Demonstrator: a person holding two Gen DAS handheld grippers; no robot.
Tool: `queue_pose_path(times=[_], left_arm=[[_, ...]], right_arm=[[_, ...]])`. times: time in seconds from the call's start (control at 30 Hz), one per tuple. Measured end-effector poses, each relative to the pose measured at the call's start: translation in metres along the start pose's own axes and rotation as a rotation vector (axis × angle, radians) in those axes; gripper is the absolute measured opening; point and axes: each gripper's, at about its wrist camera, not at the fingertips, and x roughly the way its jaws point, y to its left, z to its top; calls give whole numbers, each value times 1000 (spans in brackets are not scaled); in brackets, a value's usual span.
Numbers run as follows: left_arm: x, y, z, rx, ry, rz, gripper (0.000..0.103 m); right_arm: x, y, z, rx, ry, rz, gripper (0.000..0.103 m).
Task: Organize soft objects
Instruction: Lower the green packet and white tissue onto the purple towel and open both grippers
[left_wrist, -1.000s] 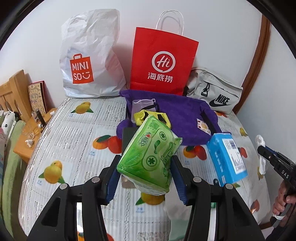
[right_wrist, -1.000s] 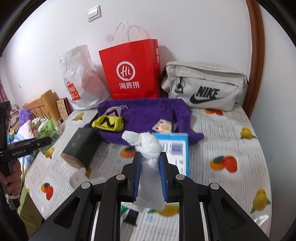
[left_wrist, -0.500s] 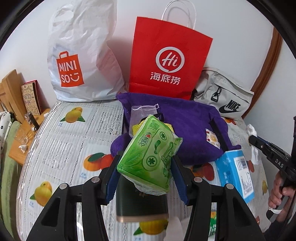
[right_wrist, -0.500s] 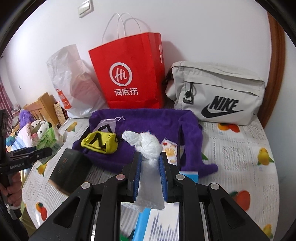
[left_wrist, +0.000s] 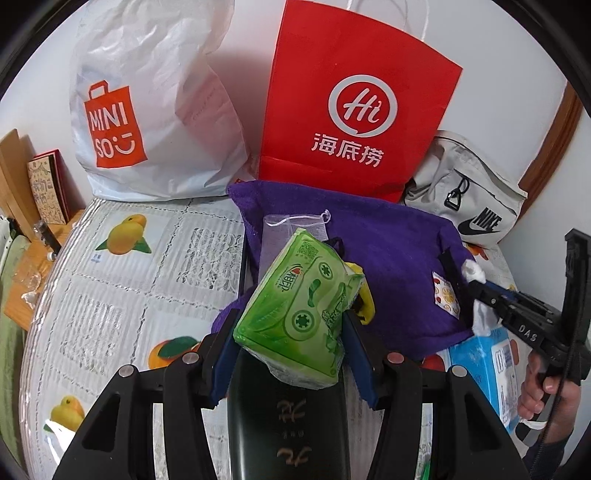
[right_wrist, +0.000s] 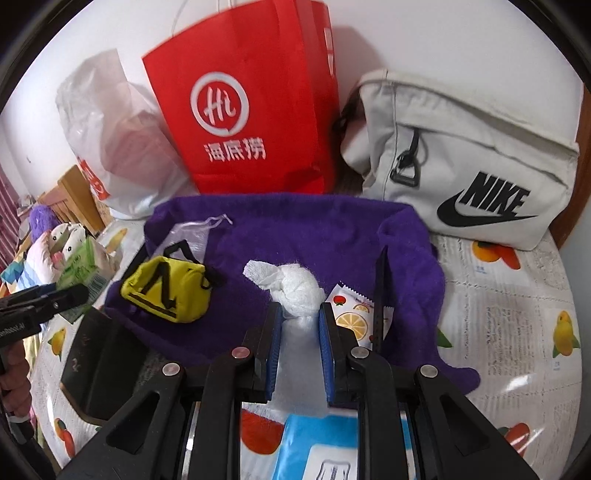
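— Looking at the left hand-held gripper (left_wrist: 291, 354), what sits between its pads?

— A green tissue pack (left_wrist: 299, 310), clamped at its lower end and tilted, held above a dark box (left_wrist: 288, 417) that lies on the fruit-print tabletop (left_wrist: 122, 295).

— And the right hand-held gripper (right_wrist: 298, 343)?

— Its jaws stand narrow, pinching a knotted white cloth (right_wrist: 291, 284). The knot sticks out past the fingertips, over the purple fabric bag (right_wrist: 295, 229).

— What lies on that purple bag?

— A small yellow pouch (right_wrist: 166, 291) toward its left part, a clear drawstring pouch (right_wrist: 195, 232) behind that, and a fruit-print sachet (right_wrist: 351, 314) just right of the cloth.

— Anything nearer the camera?

— A blue box (right_wrist: 317, 443) lies on the tabletop below the right gripper.

— And at the back?

— A white Miniso bag (left_wrist: 147, 110), a red paper bag (left_wrist: 354, 110) and a grey Nike bag (right_wrist: 469, 155) stand against the wall, right behind the purple bag.
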Motion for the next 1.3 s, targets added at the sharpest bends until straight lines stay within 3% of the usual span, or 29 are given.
queue_pose_path(times=[0.5,0.67,0.73,0.8,0.93,1.07,1.3], left_arm=[[33,-3,19,-3,29,-5,52],[40,-10,28,9,20,-12,52],[43,-12,31,5,16,-14,52],[47,-14,34,1,17,-19,52],[54,-19,39,11,13,-6,53],[65,-20,42,5,21,2,53],[79,-24,50,6,45,4,53]], right_arm=[[50,-1,17,7,117,-11,20],[56,-2,17,-18,136,-29,26],[54,-3,17,-18,123,-23,44],[47,-4,15,-20,100,-17,53],[26,-8,11,-11,56,-25,54],[-4,-16,-5,29,0,72,59],[-31,-24,-39,77,-12,135,60]])
